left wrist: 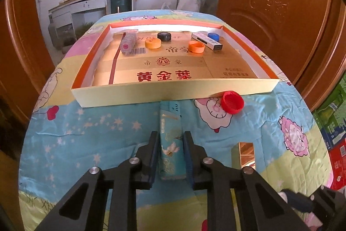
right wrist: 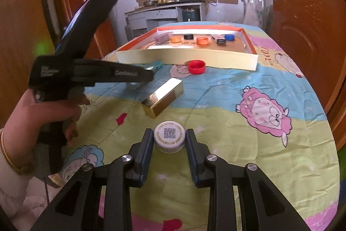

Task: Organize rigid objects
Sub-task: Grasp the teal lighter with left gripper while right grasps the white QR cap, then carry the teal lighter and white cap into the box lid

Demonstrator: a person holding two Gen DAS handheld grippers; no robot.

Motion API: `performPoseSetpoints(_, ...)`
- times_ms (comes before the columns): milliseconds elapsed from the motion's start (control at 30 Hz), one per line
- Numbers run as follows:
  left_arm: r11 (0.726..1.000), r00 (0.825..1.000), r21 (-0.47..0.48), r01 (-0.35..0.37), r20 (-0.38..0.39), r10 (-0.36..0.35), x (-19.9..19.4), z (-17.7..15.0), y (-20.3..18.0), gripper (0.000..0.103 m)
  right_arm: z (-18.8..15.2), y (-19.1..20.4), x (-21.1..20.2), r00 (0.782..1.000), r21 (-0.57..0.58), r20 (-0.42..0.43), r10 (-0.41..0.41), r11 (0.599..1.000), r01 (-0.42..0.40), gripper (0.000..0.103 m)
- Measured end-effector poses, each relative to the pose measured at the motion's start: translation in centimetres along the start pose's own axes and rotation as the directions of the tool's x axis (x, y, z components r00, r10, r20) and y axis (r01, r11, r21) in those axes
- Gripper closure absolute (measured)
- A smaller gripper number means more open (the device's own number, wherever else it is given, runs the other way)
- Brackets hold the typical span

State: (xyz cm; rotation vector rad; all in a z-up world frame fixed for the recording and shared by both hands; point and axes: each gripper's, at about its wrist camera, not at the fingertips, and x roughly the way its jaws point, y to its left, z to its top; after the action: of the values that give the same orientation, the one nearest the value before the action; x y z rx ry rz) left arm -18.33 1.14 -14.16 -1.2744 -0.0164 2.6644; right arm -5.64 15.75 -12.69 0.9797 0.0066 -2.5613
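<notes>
Teal and gold-printed, the lighter lies between the pads of my left tool, its long axis running straight ahead along the fingers toward the near wall of the cardboard tray. The pads sit against its flanks, pinching it; whether it is lifted off the quilt-covered bench I cannot tell. Its far end nearly meets the tray wall, so I judge the coming move to be a lift up and over that wall, straight forward.

My right tool straddles the white cap, QR code up, with the pads just touching or barely apart from its sides; I cannot say it is gripped. The cap sits on the bench well short of the tray.

Loose on the quilt are a gold box, lying slantwise between the two tools, and a red cap just beside the tray's near wall. Inside the tray, along its far side, are a pink box, a yellow cap, a black cap, an orange cap, a silver box and a blue cap.

The left tool is nearer the tray.
</notes>
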Motion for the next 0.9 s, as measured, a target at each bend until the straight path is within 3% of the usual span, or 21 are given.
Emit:
performPoseSetpoints(567,0.998,0.993,0.018,0.063,0.099,-0.064,-4.5,0.5,-0.3,0.08,1.0,-0.9,-1.2,0.999,0.033,0.019,-0.037,0.999,0.037,0.072)
performPoseSetpoints(900,0.998,0.984,0.032,0.058,0.166,-0.063,-7.1,1.1,0.0,0.08,3.0,-0.6,-1.5,0.998,0.015,0.033,-0.055,0.998,0.055,0.072)
